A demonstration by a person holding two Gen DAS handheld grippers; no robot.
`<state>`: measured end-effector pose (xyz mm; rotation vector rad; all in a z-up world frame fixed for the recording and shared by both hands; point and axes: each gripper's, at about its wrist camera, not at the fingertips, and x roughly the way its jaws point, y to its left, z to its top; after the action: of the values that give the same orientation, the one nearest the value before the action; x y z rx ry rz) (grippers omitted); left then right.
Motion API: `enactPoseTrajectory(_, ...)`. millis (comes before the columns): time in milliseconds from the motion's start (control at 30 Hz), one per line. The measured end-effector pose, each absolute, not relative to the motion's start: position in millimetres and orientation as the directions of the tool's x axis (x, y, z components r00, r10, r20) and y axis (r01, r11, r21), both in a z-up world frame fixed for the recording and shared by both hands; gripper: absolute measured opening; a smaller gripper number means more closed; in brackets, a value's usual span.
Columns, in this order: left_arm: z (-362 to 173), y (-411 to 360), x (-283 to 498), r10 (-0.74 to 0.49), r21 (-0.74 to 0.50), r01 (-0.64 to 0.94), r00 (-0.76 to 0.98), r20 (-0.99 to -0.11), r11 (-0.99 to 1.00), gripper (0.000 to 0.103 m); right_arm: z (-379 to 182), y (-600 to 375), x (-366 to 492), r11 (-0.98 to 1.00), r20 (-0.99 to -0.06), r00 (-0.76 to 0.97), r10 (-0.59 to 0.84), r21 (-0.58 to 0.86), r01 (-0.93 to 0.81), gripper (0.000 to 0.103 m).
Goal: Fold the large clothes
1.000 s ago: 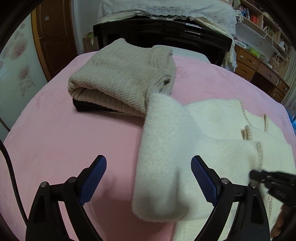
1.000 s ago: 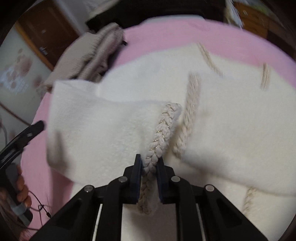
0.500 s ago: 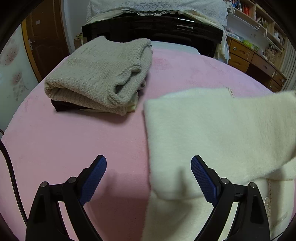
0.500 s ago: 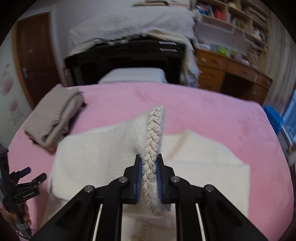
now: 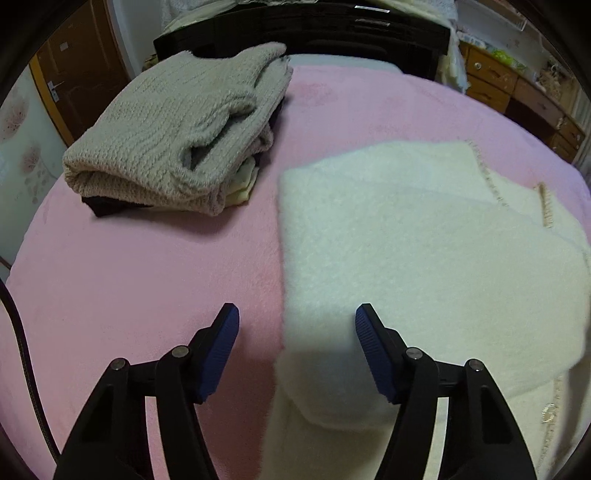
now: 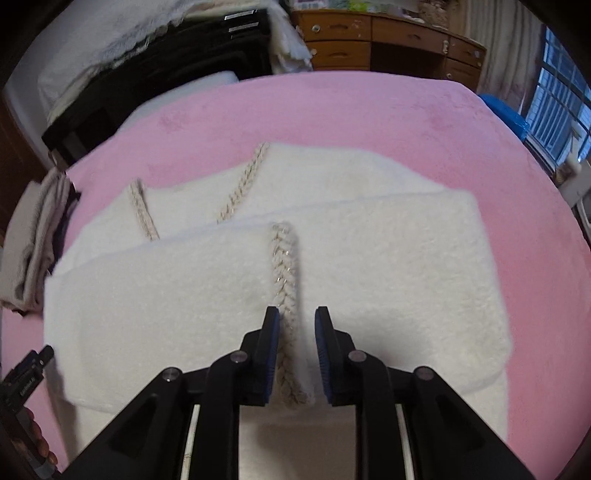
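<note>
1. The cream fleece garment lay folded on the pink blanket, its braided trim running near to far.
2. The right gripper was opening; half a second earlier it pinched the raised trim, which now lay slack between the parted pads.
3. The left gripper was closing, unclenched, straddling the garment's left edge without pressing it.
4. A folded beige sweater sat far left, apart from the garment.
5. Behind stood a black headboard and wooden drawers; no writing was readable.
</note>
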<state>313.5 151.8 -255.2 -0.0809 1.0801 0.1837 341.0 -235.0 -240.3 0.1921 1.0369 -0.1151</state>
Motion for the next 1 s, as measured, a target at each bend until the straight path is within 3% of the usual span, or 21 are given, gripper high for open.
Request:
enactPoseTrajectory(167, -226, 134, 300, 0.011, -0.046, -0.093, 0.531, -0.847, 0.995, 0.069, -222, -211, 328, 0.985, -0.833, 0.546, 0.092, 0.156, 0.073, 0.021)
enactPoseTrajectory(233, -219, 125, 292, -0.021, -0.066, -0.064, 0.541, -0.84, 0.996, 0.079, -218, -190, 323, 0.987, -0.821, 0.556, 0.132, 0.163, 0.006, 0.021)
enactPoseTrajectory(467, -239, 85, 279, -0.074, -0.087, -0.006, 0.48, -0.874, 0.996, 0.08, -239, -117, 314, 0.966, -0.836, 0.489, 0.247, 0.173, -0.192, 0.021)
enactPoseTrajectory(700, -268, 74, 289, -0.065, -0.082, -0.024, 0.405, -0.912, 0.996, 0.079, -276, -126, 331, 0.972, -0.885, 0.409, 0.223, 0.17, -0.163, 0.02)
enactPoseTrajectory(1000, -281, 73, 300, -0.022, -0.03, -0.014, 0.387, -0.922, 0.999, 0.08, -279, -176, 330, 0.985, -0.892, 0.42, 0.17, 0.157, -0.064, 0.017)
